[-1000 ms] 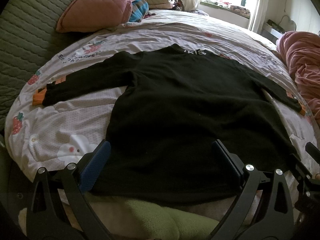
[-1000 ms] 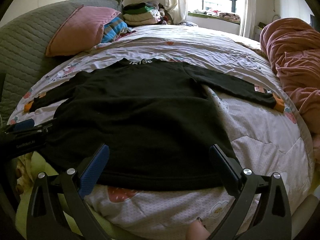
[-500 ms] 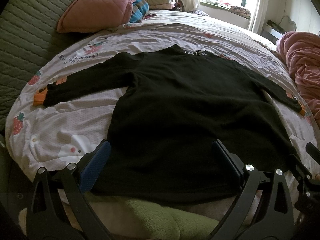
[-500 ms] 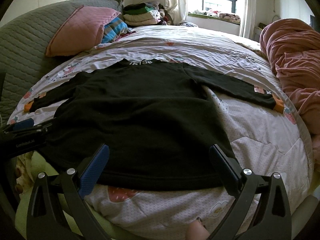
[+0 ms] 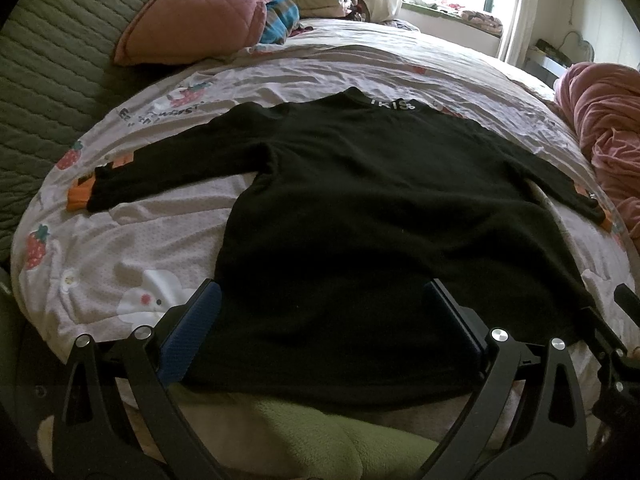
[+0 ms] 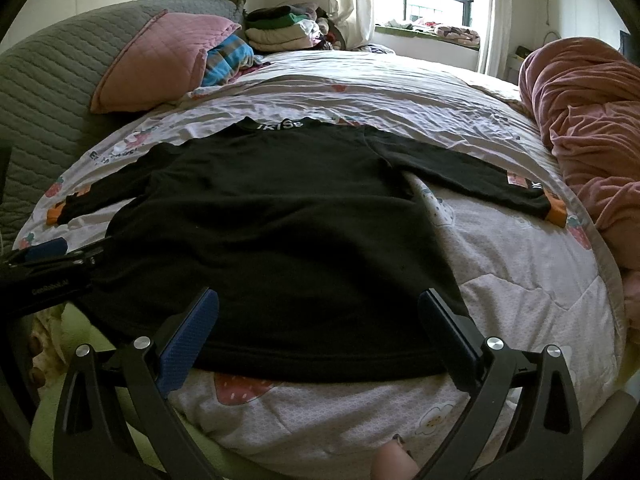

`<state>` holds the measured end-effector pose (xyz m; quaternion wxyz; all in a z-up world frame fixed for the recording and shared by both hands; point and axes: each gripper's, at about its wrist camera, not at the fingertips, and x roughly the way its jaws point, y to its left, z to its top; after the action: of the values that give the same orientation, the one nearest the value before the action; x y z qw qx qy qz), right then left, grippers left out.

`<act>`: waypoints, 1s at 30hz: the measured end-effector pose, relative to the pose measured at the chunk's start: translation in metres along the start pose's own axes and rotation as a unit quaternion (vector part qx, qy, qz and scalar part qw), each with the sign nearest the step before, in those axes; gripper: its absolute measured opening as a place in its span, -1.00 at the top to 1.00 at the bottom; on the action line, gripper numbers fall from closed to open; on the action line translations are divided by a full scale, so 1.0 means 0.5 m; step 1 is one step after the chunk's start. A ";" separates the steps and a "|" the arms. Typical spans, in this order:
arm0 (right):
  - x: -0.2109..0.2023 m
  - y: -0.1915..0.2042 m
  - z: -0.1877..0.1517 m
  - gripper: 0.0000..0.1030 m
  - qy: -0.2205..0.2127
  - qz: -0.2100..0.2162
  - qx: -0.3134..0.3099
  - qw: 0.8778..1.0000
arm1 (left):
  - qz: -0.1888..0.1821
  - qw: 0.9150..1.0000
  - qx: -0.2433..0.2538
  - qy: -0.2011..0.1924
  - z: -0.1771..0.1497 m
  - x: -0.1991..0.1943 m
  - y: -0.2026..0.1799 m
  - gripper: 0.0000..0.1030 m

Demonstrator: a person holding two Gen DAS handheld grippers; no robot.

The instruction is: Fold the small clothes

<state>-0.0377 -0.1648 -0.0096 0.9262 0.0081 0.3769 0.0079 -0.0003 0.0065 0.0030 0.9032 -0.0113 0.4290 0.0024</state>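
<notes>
A small black long-sleeved sweater [image 5: 360,208] with orange cuffs lies flat on the bed, sleeves spread, collar at the far side; it also shows in the right wrist view [image 6: 280,220]. My left gripper [image 5: 320,320] is open, held just above the left part of the hem at the bed's near edge. My right gripper [image 6: 318,320] is open, held just above the right part of the hem. Neither holds anything. The left gripper also appears in the right wrist view [image 6: 52,256] at the left hem corner.
A strawberry-print quilt [image 5: 132,264] covers the bed. A pink pillow [image 5: 192,8] and folded clothes [image 6: 280,28] lie at the far left. A pink blanket [image 6: 592,120] is heaped at the right. A green cloth [image 5: 320,436] hangs below the near edge.
</notes>
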 end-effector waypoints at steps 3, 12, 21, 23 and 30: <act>0.001 0.001 0.001 -0.92 -0.002 0.001 -0.003 1.000 | 0.002 1.000 0.001 -0.002 0.000 0.001 0.002 -0.83; 0.014 0.000 0.008 -0.92 -0.004 0.007 -0.011 1.000 | 0.009 1.000 0.001 0.001 0.001 0.009 0.004 -0.83; 0.032 -0.019 0.025 -0.92 -0.003 0.013 -0.006 1.000 | 0.004 1.000 0.002 0.007 0.017 0.023 -0.015 -0.83; 0.038 -0.025 0.033 -0.92 -0.004 0.009 -0.005 1.000 | 0.005 1.000 0.003 0.006 0.026 0.025 -0.022 -0.83; 0.066 -0.055 0.068 -0.92 0.002 -0.007 0.012 1.000 | 0.003 1.000 0.003 0.002 0.062 0.033 -0.037 -0.83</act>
<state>0.0098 -0.1920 -0.0088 0.9254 0.0163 0.3786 -0.0026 0.0344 -0.0114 0.0103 0.9024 -0.0072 0.4308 0.0036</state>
